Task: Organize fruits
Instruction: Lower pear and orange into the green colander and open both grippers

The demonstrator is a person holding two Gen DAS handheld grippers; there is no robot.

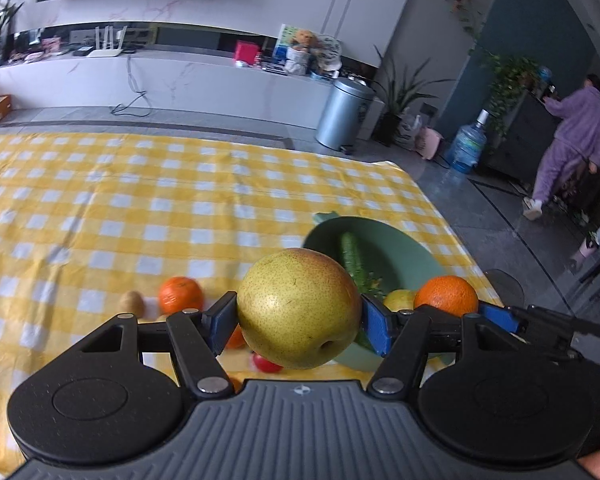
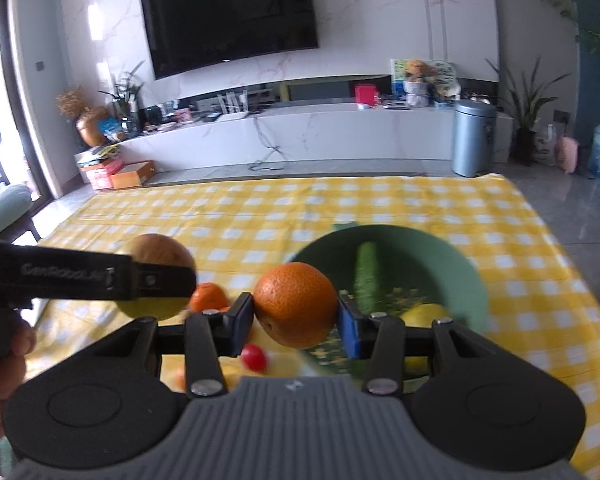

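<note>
My left gripper is shut on a yellow-green pear, held above the checked cloth. My right gripper is shut on an orange, held just left of a green bowl. The bowl holds a cucumber and a yellow fruit. In the left wrist view the same orange hangs to the right of the pear, over the bowl. On the cloth below lie a mandarin, a small brown fruit and a cherry tomato.
A yellow checked cloth covers the table, whose right edge runs beside the bowl. Beyond it stand a metal bin, a water bottle and a person in purple. A white TV bench lines the far wall.
</note>
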